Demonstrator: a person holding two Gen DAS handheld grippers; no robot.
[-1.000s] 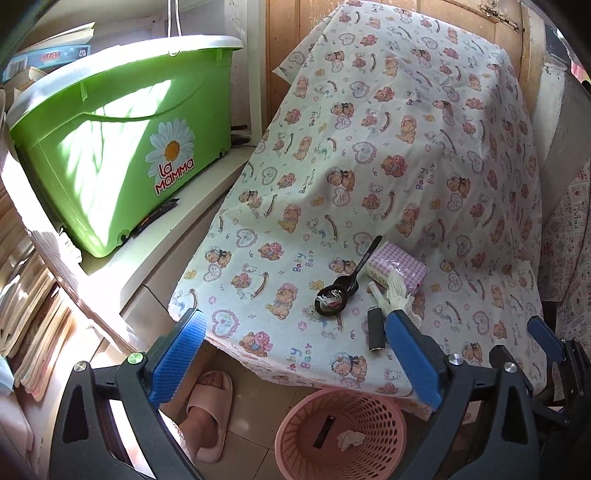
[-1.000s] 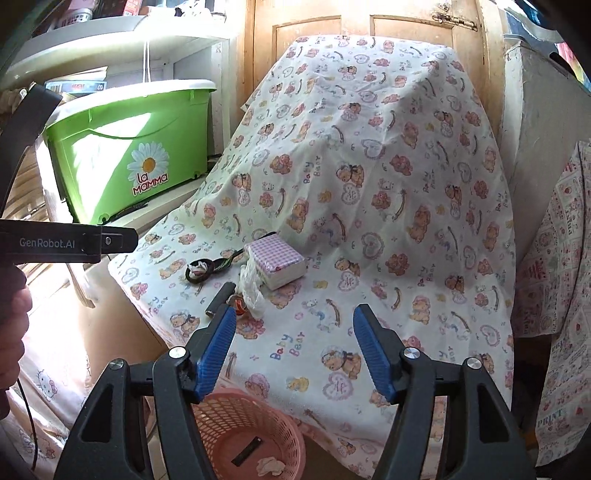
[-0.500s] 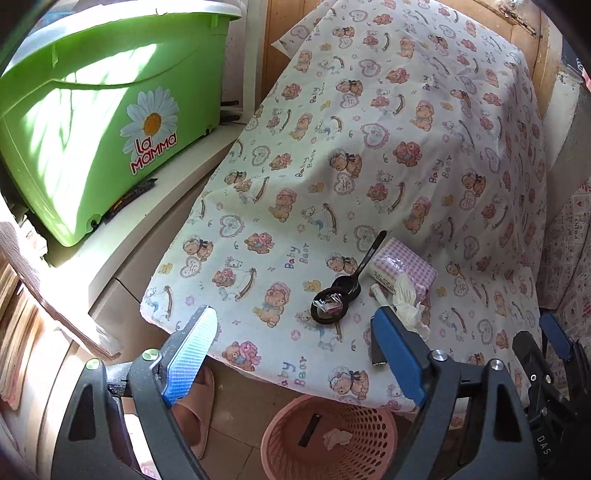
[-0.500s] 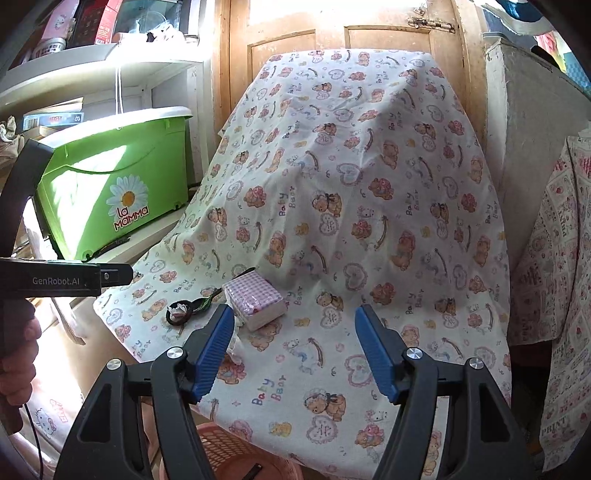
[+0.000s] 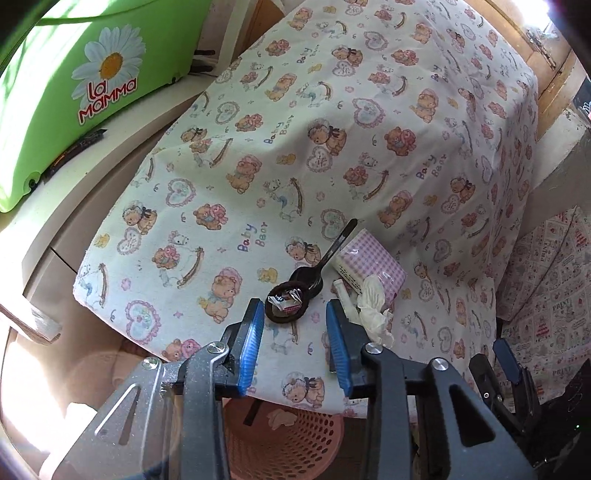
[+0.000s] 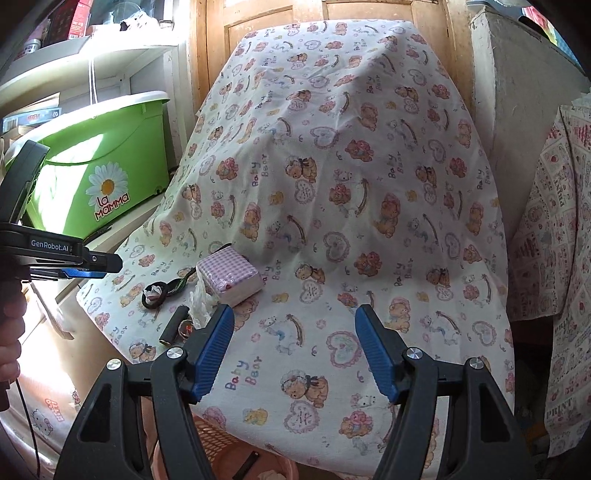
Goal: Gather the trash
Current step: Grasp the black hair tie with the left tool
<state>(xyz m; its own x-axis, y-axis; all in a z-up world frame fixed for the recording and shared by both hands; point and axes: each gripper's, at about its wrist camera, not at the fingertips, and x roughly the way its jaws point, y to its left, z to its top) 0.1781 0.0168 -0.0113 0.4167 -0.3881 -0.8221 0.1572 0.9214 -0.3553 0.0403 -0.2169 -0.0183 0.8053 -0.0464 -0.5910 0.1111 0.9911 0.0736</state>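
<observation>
On the bear-print cloth (image 5: 258, 192) lie a crumpled wrapper (image 5: 286, 297) inside a dark hair tie, a black spoon (image 5: 325, 258), a crumpled white tissue (image 5: 373, 306), a pink checked tissue pack (image 5: 369, 266) and a small black cylinder (image 6: 173, 325). A pink basket (image 5: 288, 435) with scraps inside stands on the floor below the cloth's edge. My left gripper (image 5: 295, 332) is open, hovering just short of the wrapper. My right gripper (image 6: 293, 343) is open and empty above bare cloth, right of the tissue pack (image 6: 229, 275).
A green La Mamma tub (image 5: 74, 92) stands on a white cabinet at the left. A wooden door (image 6: 369, 11) is behind the draped cloth. Another printed cloth (image 6: 554, 240) hangs at the right.
My left gripper has moved forward and down toward the wrapper and its jaws have narrowed. My right gripper has risen and backed off slightly, staying open.
</observation>
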